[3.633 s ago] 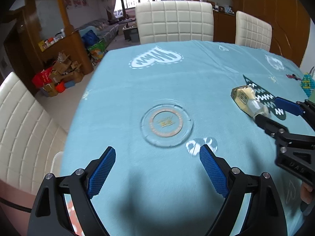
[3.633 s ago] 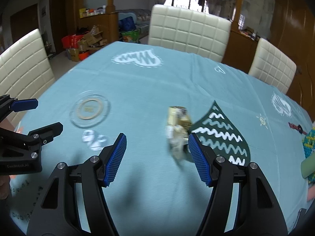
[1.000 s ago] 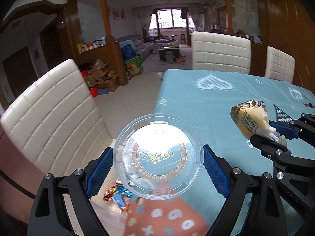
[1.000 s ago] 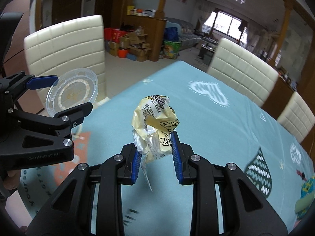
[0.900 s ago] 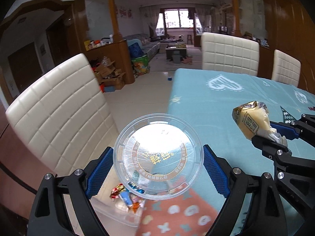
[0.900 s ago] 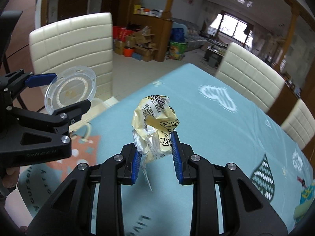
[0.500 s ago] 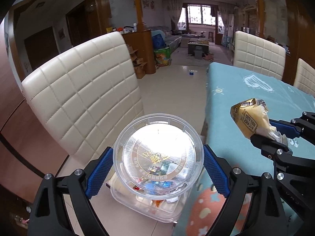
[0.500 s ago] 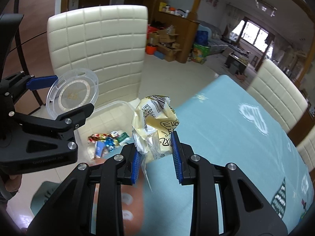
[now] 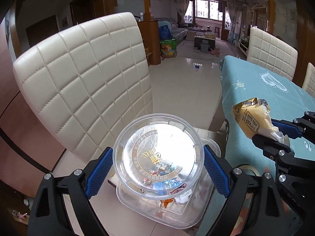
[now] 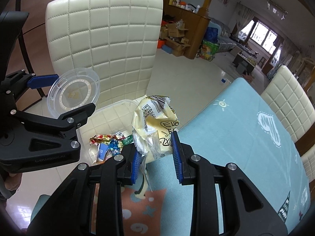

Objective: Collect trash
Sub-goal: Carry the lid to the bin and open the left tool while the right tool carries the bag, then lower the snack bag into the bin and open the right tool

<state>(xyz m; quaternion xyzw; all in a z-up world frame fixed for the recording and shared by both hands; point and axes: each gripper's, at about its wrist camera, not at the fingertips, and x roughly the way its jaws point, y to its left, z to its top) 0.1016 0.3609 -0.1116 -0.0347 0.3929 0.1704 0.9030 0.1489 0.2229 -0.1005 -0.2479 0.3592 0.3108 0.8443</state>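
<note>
My left gripper [image 9: 156, 171] is shut on a round clear plastic lid [image 9: 157, 155] with a gold ring print, held by its edges over a clear plastic bin [image 9: 167, 214] of wrappers on the floor. In the right wrist view the lid [image 10: 73, 93] sits at the left in the left gripper [image 10: 59, 96]. My right gripper [image 10: 156, 157] is shut on a crumpled yellow wrapper [image 10: 157, 122], above the table's edge beside the bin [image 10: 126, 103]. The left wrist view shows that wrapper [image 9: 252, 118] at the right in the right gripper [image 9: 275, 131].
A cream quilted chair [image 9: 82, 82] stands right behind the bin. The table with a teal cloth [image 10: 236, 137] lies to the right, with more cream chairs [image 10: 289, 102] along it. Tiled floor [image 9: 187, 82] runs toward a living room; cardboard boxes [image 10: 175, 37] sit by a wooden counter.
Both grippers swung left and down off the table, carrying the lid and the wrapper. The bin of wrappers and the cream chair have come into view under and behind them.
</note>
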